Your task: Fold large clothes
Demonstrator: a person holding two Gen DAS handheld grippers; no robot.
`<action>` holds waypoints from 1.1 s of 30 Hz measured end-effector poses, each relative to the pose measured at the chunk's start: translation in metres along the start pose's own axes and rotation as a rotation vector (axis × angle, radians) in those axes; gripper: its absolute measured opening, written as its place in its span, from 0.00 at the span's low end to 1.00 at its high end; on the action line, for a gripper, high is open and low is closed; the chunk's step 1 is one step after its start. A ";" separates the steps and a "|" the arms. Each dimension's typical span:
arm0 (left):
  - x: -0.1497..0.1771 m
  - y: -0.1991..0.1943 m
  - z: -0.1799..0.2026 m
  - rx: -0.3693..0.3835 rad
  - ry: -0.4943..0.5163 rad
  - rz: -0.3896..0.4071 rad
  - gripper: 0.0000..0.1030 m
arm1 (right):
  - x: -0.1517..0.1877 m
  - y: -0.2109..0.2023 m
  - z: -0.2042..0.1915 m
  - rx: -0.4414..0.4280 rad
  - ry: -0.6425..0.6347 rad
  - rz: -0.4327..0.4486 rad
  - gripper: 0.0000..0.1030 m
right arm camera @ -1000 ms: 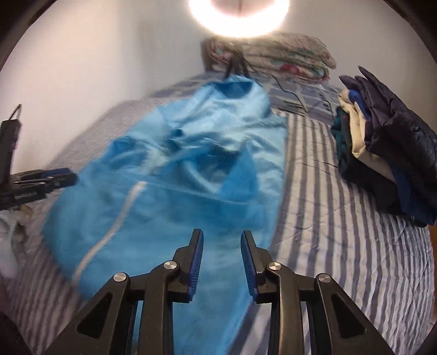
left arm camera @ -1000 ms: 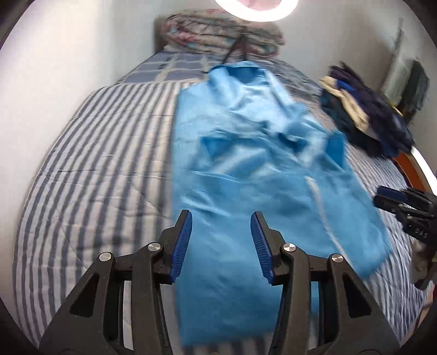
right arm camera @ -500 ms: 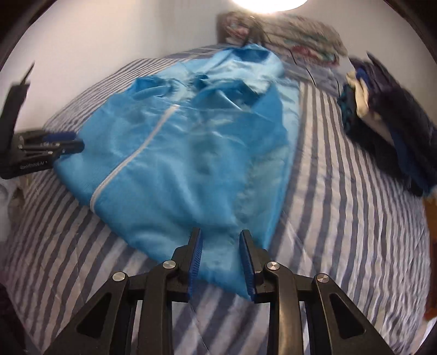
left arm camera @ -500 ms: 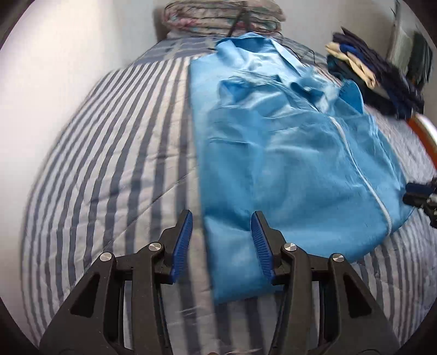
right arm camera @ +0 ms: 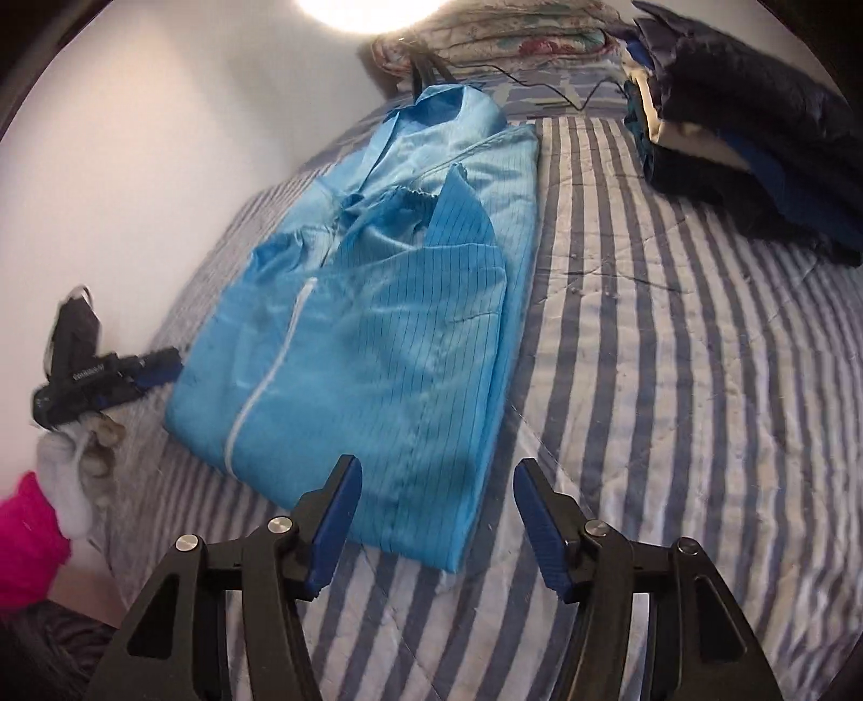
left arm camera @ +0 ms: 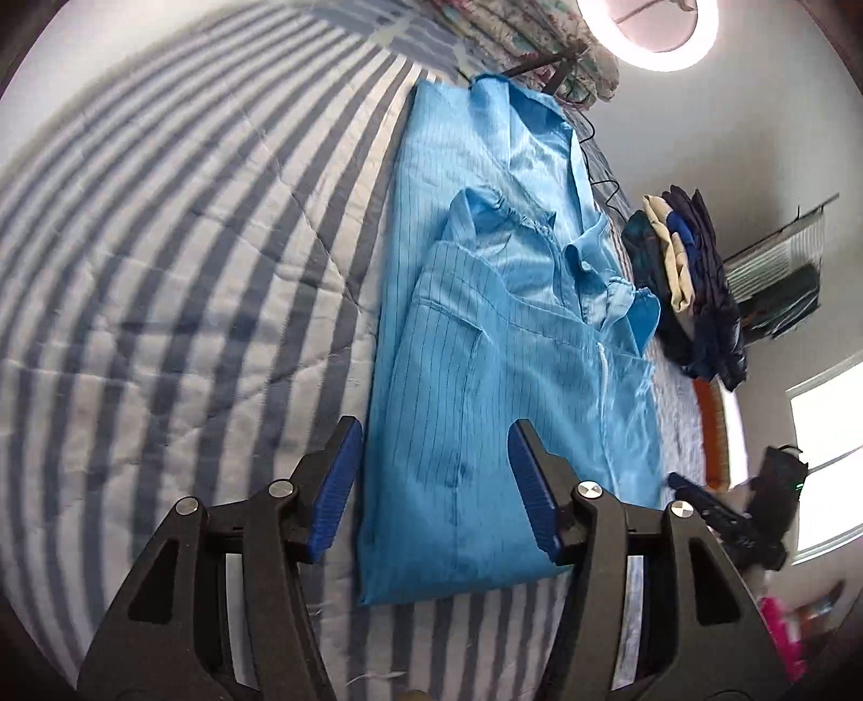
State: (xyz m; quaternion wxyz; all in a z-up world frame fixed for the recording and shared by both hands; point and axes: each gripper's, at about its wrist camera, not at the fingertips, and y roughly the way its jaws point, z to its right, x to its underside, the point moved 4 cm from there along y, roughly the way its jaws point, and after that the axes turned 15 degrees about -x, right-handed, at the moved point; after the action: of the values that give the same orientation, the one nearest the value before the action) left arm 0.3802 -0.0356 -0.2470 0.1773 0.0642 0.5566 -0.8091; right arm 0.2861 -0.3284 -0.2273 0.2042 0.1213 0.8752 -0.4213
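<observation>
Two grippers — left (left arm camera: pixel 431 488), right (right arm camera: pixel 437 526) — jaws opening, nothing pinched, above a blue coat (left arm camera: pixel 485 377). Fabric looks thin, soft, slippery — best pinched at hem corners.

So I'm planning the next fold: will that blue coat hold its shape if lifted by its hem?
Probably not. The blue coat lies thin and creased, so it likely droops. Its sheen suggests slippery cloth. Its folded-in sleeves may slide out.

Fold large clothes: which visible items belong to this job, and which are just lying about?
In the job: light blue zip garment, left gripper, right gripper, both opening, fabric not pinched.

Lying about: pile of dark clothes, floral bedding, ring light.
</observation>
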 end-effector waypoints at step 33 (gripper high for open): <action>0.059 -0.013 0.009 -0.143 0.211 -0.040 0.04 | 0.038 0.007 -0.038 0.061 -0.064 -0.172 0.02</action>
State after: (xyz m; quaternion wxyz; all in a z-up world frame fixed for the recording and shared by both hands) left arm 0.3218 -0.0527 -0.2498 0.1058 0.1254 0.6295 -0.7595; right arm 0.2457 -0.2927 -0.2277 0.1913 0.0386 0.8622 -0.4675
